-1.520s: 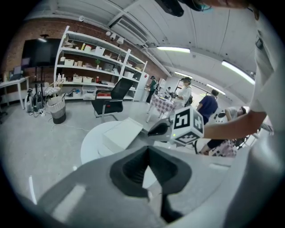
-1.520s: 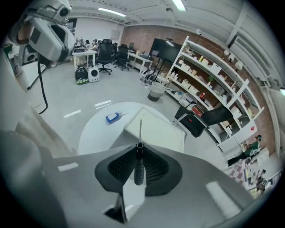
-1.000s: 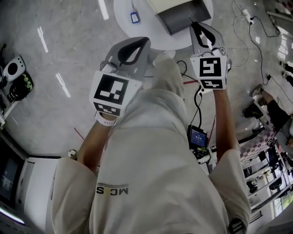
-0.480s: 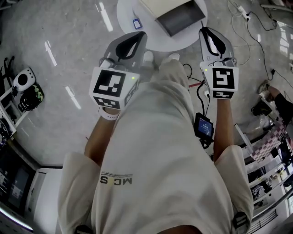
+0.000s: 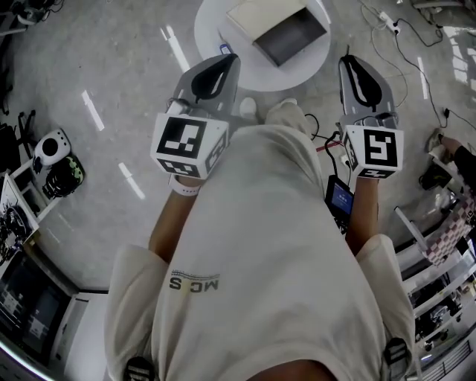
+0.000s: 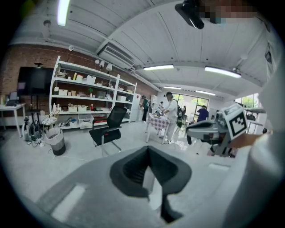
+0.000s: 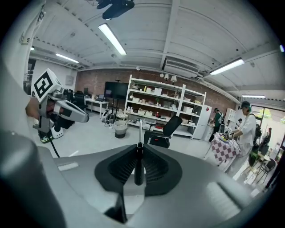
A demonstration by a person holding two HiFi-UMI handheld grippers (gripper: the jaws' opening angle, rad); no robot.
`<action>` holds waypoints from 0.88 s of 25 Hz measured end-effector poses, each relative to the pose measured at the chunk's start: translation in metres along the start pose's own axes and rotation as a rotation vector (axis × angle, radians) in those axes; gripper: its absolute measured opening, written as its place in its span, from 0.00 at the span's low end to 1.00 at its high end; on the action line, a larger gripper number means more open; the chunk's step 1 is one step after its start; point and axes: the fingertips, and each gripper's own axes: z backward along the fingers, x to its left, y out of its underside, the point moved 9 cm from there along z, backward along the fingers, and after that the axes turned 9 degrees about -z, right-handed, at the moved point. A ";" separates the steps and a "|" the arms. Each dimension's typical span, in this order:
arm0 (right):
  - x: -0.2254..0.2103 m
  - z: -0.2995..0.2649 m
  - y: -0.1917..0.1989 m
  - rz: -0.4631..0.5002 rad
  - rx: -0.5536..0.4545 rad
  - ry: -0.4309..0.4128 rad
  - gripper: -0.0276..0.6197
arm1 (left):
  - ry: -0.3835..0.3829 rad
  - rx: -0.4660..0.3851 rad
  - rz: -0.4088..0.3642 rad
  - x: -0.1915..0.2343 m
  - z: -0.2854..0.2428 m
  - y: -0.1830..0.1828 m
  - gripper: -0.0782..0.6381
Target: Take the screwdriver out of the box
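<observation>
The right gripper (image 7: pixel 139 149) is clamped on a slim screwdriver (image 7: pixel 138 168) with a black handle and bare metal shaft, held in the air just off the near right edge of the round white table (image 5: pixel 212 26). The thin handle sits in a narrow pinch, so a roll of the wrist could let it pivot, slip out and fall to the floor. The left gripper (image 6: pixel 149 151) has its fingers together on nothing. On that table, the open cardboard box (image 5: pixel 260 15) with a grey inside looks empty.
</observation>
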 end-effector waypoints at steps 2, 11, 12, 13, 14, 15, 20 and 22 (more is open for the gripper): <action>-0.001 0.014 -0.003 -0.025 -0.026 0.020 0.11 | 0.010 -0.009 -0.007 -0.004 0.000 -0.003 0.11; -0.005 0.079 -0.001 -0.102 -0.137 0.027 0.11 | 0.063 -0.043 -0.048 -0.024 0.008 -0.014 0.11; -0.007 0.085 -0.001 -0.107 -0.142 0.030 0.11 | 0.071 -0.047 -0.052 -0.027 0.008 -0.017 0.11; -0.009 0.091 -0.001 -0.114 -0.150 0.033 0.11 | 0.080 -0.051 -0.055 -0.029 0.007 -0.020 0.11; -0.009 0.096 0.000 -0.122 -0.161 0.035 0.11 | 0.088 -0.055 -0.059 -0.032 0.007 -0.023 0.11; -0.010 0.101 0.001 -0.129 -0.174 0.037 0.11 | 0.094 -0.059 -0.062 -0.034 0.007 -0.025 0.11; -0.015 0.124 0.013 -0.185 -0.213 0.057 0.11 | 0.127 -0.073 -0.078 -0.049 0.005 -0.033 0.11; -0.016 0.129 0.021 -0.205 -0.213 0.074 0.11 | 0.143 -0.074 -0.084 -0.054 0.003 -0.034 0.11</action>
